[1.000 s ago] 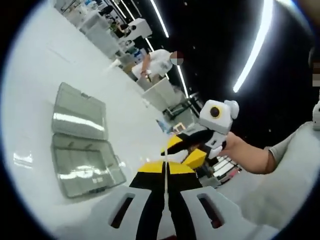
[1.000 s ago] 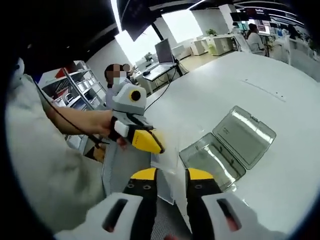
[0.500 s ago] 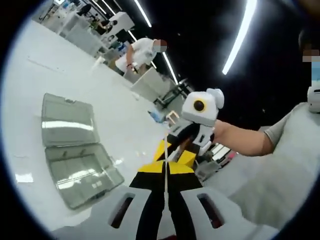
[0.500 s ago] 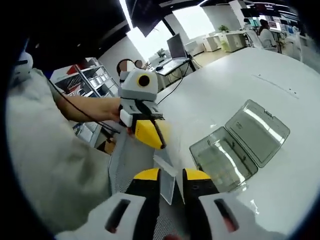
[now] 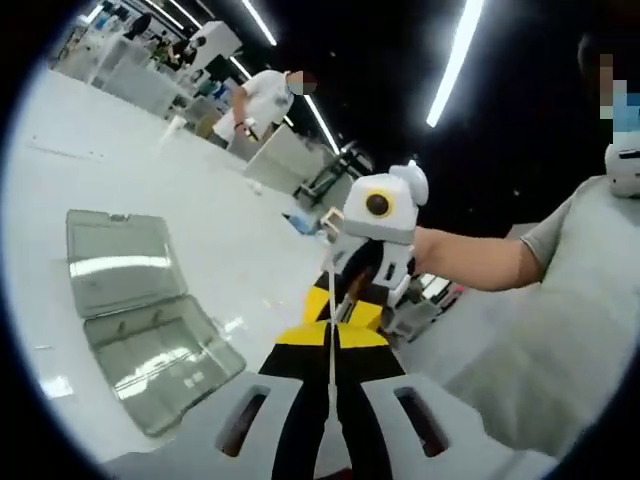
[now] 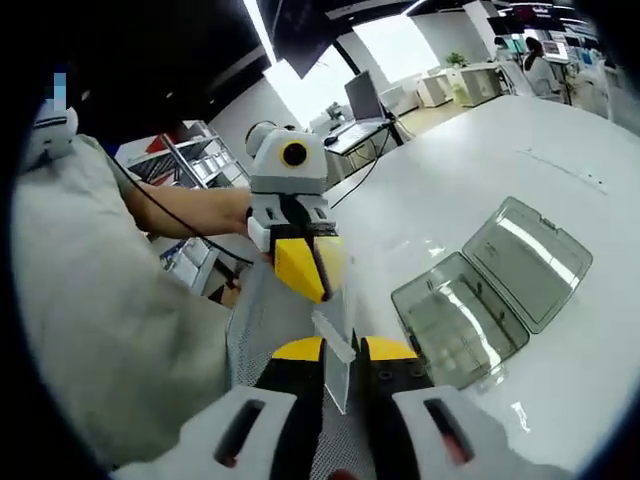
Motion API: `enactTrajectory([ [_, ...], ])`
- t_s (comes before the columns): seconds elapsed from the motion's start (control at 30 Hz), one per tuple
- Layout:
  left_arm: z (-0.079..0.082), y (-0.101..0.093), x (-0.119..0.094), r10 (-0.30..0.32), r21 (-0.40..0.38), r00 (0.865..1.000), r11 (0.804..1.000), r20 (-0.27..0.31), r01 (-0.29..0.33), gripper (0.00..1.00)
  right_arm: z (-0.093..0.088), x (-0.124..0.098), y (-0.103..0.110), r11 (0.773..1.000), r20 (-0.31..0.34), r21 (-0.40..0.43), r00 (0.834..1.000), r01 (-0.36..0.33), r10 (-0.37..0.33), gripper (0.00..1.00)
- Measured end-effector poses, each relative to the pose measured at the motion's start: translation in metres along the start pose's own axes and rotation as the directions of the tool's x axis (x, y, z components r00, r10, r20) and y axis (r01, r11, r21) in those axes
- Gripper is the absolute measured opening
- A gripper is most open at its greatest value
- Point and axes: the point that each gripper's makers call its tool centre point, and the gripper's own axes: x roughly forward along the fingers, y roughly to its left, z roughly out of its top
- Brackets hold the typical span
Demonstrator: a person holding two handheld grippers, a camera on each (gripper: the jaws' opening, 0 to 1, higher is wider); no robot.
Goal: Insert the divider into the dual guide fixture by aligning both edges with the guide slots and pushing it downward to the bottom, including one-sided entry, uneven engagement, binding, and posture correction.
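Observation:
In the left gripper view my left gripper (image 5: 331, 335) is shut on the thin clear divider (image 5: 330, 300), seen edge-on as a pale line rising between its yellow-tipped jaws. My right gripper (image 5: 345, 305) comes in from the right, held by a hand, with its yellow jaws around the divider's far end. In the right gripper view the divider (image 6: 338, 365) is a clear plate lying slanted between the jaws of my right gripper (image 6: 342, 350), which still show a narrow gap. My left gripper (image 6: 308, 268) holds the plate's far end. An open clear plastic case (image 5: 150, 330) (image 6: 490, 300) lies on the white table.
The white table (image 5: 120, 170) (image 6: 470, 190) stretches far beyond the case. A grey mesh surface (image 6: 265, 330) lies under the grippers. The person's sleeve (image 5: 540, 340) (image 6: 110, 330) is close by. Desks, shelves and another person stand in the background.
The two grippers have come together. The right gripper's jaws now flank the divider held by the left gripper, and their gap has narrowed. Both views have shifted with the hands.

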Motion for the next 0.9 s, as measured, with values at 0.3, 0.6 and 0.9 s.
enactTrajectory([
  [0.3,-0.001,-0.003,0.001,-0.009,0.049,1.0,0.999,-0.027,0.01,0.0,-0.001,0.004,0.005,0.999,0.035,0.024,0.999,-0.041,0.04,0.06],
  [0.6,-0.003,-0.006,0.002,-0.019,0.078,0.999,0.997,-0.049,0.023,0.0,-0.002,0.007,0.011,0.997,0.063,0.023,0.996,-0.067,0.065,0.06],
  [0.9,0.0,-0.008,0.001,-0.03,0.083,0.999,0.996,-0.042,0.033,0.0,0.001,0.006,0.012,0.994,0.116,0.049,0.989,-0.102,0.096,0.06],
])
